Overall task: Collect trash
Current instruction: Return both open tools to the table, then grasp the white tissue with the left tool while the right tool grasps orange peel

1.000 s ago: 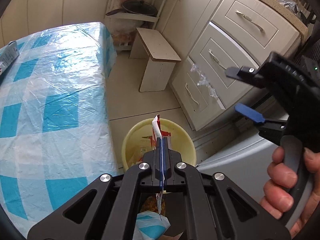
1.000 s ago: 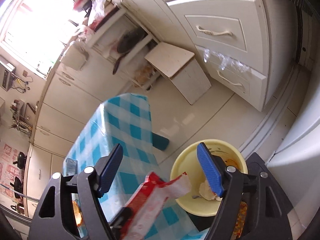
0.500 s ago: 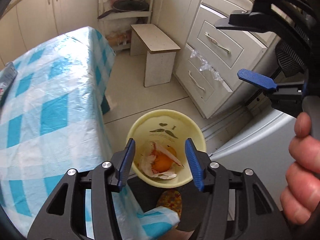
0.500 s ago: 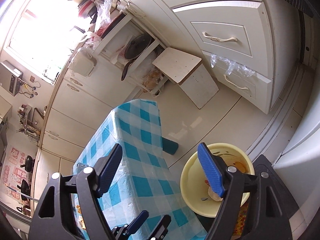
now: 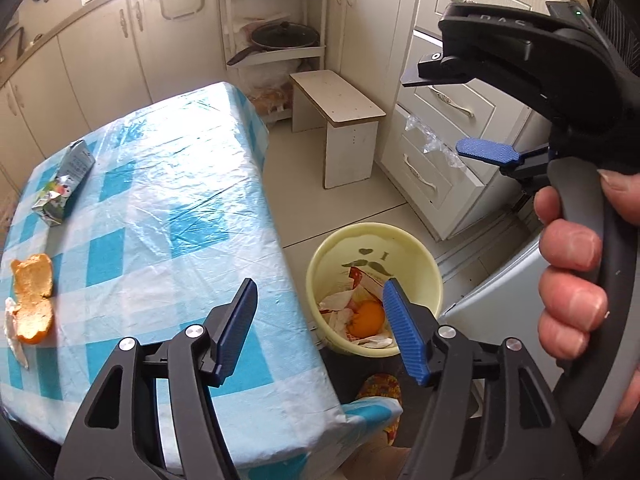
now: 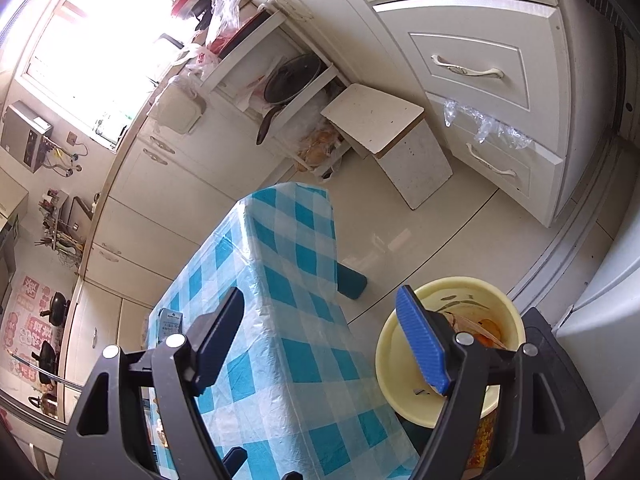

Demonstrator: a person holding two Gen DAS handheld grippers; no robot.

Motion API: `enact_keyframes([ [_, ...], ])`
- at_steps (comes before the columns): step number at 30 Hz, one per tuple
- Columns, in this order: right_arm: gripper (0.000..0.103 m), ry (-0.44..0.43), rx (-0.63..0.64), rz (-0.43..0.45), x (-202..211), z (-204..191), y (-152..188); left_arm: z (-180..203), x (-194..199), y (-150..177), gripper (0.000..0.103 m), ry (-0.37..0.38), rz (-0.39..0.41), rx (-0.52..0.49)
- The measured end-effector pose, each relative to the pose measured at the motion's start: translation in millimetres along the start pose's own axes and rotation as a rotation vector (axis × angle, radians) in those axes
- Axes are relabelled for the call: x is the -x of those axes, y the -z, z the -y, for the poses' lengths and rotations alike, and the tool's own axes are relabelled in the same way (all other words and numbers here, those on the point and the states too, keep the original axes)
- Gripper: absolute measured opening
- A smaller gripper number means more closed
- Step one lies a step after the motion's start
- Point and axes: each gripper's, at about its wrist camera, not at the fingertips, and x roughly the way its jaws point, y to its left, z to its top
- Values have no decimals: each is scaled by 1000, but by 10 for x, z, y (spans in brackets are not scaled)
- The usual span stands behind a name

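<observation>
A yellow bin stands on the floor by the table's right edge and holds a red-and-white wrapper, tissue and an orange. My left gripper is open and empty, above the table edge and bin. On the checked tablecloth lie orange peel and a crushed drink carton at the left. My right gripper is open and empty, held high to the right. In the right wrist view the right gripper spans the table edge and the bin.
A small white stool stands on the floor past the table. White drawers line the right, with a plastic bag caught in one. A corner shelf with a pan stands at the back. A white appliance is beside the bin.
My left gripper opened and let the red-and-white wrapper fall into the bin, then swung left so the peel and carton came into view. The right gripper stayed open.
</observation>
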Motion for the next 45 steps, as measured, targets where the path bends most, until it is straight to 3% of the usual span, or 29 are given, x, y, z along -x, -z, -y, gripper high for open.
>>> enact_keyframes([
  [13, 79, 14, 84, -50, -187, -323, 141, -339, 168, 81, 64, -24, 12, 38],
  [19, 80, 25, 216, -95, -347, -691, 332, -1026, 529, 324, 69, -117, 57, 126],
  [24, 83, 6, 420, -187, -573, -1188, 740, -2147, 829, 619, 71, -298, 70, 382],
  [27, 83, -48, 568, -245, -695, -1578, 1114, -2773, 913, 765, 72, -368, 28, 509],
  [31, 84, -109, 772, -291, -808, -2060, 1628, -3237, 848, 857, 77, -394, -46, 525],
  [34, 84, -147, 894, -322, -890, -2330, 1974, -3408, 731, 906, 78, -364, -76, 550],
  [41, 84, -215, 1050, -375, -1119, -2760, 2533, -3657, 483, 912, 78, -359, -95, 555],
  [44, 84, -199, 1117, -375, -1203, -2832, 2695, -3753, 463, 924, 62, -349, -81, 569],
  [45, 84, -207, 1131, -392, -1239, -2845, 2742, -3786, 446, 934, 50, -333, -87, 579],
])
